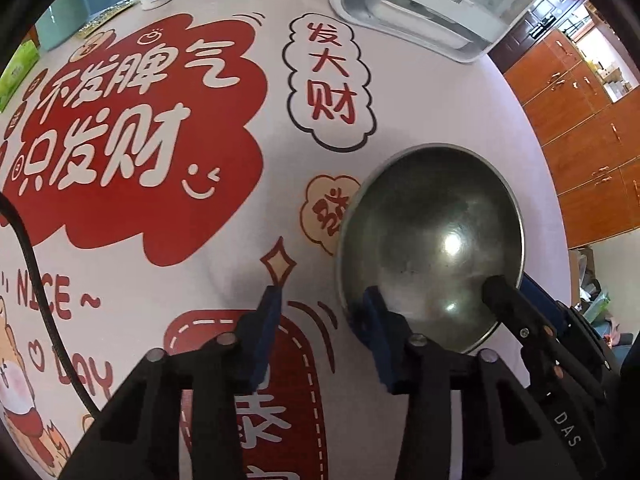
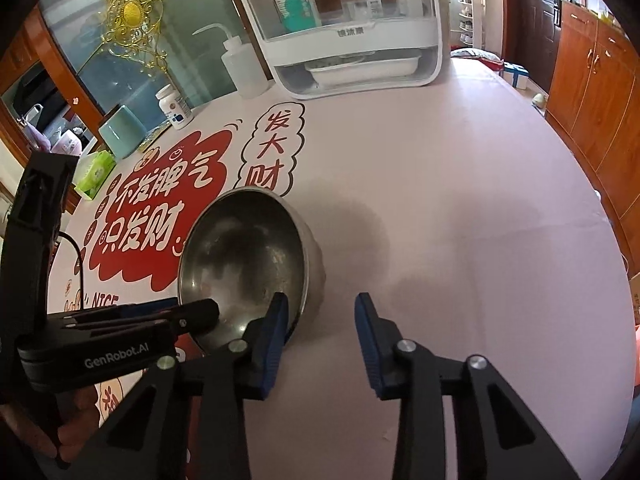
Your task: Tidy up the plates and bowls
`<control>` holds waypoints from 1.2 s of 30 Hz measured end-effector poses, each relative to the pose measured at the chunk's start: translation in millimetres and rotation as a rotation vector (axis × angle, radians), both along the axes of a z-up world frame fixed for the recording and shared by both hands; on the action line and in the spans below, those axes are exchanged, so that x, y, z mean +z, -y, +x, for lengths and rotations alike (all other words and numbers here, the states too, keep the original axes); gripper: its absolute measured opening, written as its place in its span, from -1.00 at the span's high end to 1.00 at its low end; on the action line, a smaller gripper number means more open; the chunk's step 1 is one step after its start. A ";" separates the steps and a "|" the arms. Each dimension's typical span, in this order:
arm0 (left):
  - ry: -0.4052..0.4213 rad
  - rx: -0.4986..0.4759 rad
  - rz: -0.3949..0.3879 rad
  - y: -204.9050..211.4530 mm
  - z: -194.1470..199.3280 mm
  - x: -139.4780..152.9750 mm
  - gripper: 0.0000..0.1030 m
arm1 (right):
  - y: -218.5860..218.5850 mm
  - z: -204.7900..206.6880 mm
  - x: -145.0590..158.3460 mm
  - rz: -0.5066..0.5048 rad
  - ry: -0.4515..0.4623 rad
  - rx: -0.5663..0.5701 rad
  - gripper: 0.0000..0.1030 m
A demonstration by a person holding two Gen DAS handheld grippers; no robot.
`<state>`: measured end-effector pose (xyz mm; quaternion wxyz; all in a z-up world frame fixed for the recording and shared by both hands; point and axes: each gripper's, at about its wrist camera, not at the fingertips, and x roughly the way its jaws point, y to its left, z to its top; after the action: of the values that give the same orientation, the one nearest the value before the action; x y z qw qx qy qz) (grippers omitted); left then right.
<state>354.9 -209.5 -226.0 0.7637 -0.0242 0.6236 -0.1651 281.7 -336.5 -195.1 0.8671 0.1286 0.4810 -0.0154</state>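
Blue-padded jaws of the left gripper (image 1: 324, 312) straddle the near rim of the steel bowl (image 1: 432, 240), one pad inside and one outside, a gap between them; no pad visibly presses on the rim. From the opposite side the right gripper (image 2: 322, 316) brackets the bowl's edge the same way, equally unclamped. That bowl sits on the printed tablecloth (image 2: 440, 200), well short of the white dish cabinet (image 2: 344, 40). I judge the organizing barely begun: gripping, lifting and stowing remain.

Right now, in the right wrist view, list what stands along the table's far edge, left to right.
Green tissue box → teal cup → white pill bottle → squeeze wash bottle → white dish cabinet.
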 end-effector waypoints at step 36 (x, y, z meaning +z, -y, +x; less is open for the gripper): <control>0.059 -0.034 0.027 -11.2 -83.1 54.5 0.74 | -30.3 -66.3 39.8 0.013 0.034 0.057 0.76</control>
<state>271.8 -198.3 -171.5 0.7791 0.0016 0.6032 -0.1704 215.5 -306.2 -155.3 0.8745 0.1207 0.4696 0.0145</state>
